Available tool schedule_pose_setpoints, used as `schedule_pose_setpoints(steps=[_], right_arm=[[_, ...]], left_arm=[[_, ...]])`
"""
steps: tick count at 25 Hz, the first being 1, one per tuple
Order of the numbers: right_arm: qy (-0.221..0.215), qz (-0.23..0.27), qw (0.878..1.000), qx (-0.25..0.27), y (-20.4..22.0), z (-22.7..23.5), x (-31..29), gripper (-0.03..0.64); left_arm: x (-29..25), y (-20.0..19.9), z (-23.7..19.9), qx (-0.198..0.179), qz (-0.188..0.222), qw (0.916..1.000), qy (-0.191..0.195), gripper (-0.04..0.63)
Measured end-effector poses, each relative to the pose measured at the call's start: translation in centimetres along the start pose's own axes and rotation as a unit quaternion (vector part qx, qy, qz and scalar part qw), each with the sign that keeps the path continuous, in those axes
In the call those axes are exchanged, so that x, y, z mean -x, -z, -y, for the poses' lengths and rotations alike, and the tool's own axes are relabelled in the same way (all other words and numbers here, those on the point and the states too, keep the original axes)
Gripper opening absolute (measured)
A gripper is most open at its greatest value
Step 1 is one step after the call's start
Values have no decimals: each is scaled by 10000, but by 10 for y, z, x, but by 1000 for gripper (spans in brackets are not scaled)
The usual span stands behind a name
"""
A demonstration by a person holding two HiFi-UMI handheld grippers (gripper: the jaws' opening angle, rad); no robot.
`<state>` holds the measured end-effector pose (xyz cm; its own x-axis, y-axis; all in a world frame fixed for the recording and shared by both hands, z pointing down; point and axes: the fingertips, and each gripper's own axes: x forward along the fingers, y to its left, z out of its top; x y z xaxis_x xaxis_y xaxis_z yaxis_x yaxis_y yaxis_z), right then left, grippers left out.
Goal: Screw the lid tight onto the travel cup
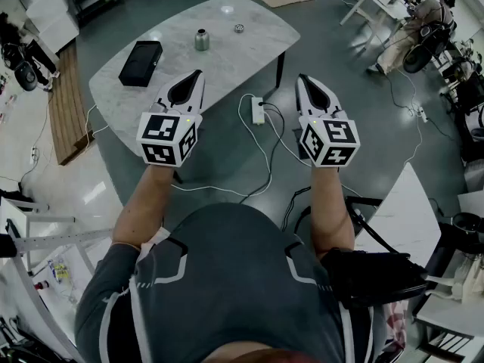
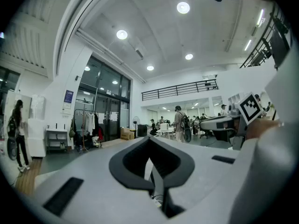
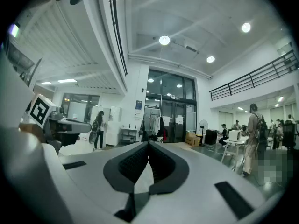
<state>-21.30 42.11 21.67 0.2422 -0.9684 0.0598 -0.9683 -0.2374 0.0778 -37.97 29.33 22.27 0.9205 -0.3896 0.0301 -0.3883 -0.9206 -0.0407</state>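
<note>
Head view finds us unstarted, left gripper (image 1: pixel 199 75) and right gripper (image 1: pixel 302 79) both closed empty, so we likely reach for cup (image 1: pixel 201 40) and lid (image 1: pixel 239 28) next.

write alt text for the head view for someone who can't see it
Seen from above, a person holds the left gripper and right gripper side by side, both shut and empty, at the near edge of a white marble table. On it stand a metal travel cup, its lid lying apart, and a black box.

Lid (image 1: pixel 239 28) too small for detail
</note>
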Motion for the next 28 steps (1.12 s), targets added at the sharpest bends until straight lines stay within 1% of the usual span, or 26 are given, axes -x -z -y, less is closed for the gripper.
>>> schedule_pose_setpoints(steps=[3,6,9,12,16,20,23,24,26,28], right_arm=[[-34,30,10000,-26,1,3,0,28],[-207,54,9997,-145,2,5,0,28],[-186,19,9997,-141,8,11,0,29],[-202,-16,9995,-235,14,18,0,29],[-287,-17,9994,-203,20,23,2,29],[-297,31,9991,-288,21,40,4,29],[-343,85,9991,-248,20,54,5,29],[-357,104,9991,-222,20,59,6,29],[-392,132,9989,-228,23,71,9,29],[-439,133,9986,-260,28,82,12,29]], left_arm=[[-4,3,0,-51,-30,9999,-118,9],[-7,3,0,76,30,9997,-213,9],[-13,4,5,126,9,9997,-187,9],[-18,7,12,100,-51,9998,-154,9],[-28,17,21,54,-166,9998,-127,9],[-46,20,34,-23,-257,9996,-138,9],[-59,15,51,33,-222,9997,-50,9],[-64,14,57,-5,-215,9998,-30,9],[-73,16,64,-124,-256,9996,-85,9],[-80,20,67,-135,-314,9993,-173,9]])
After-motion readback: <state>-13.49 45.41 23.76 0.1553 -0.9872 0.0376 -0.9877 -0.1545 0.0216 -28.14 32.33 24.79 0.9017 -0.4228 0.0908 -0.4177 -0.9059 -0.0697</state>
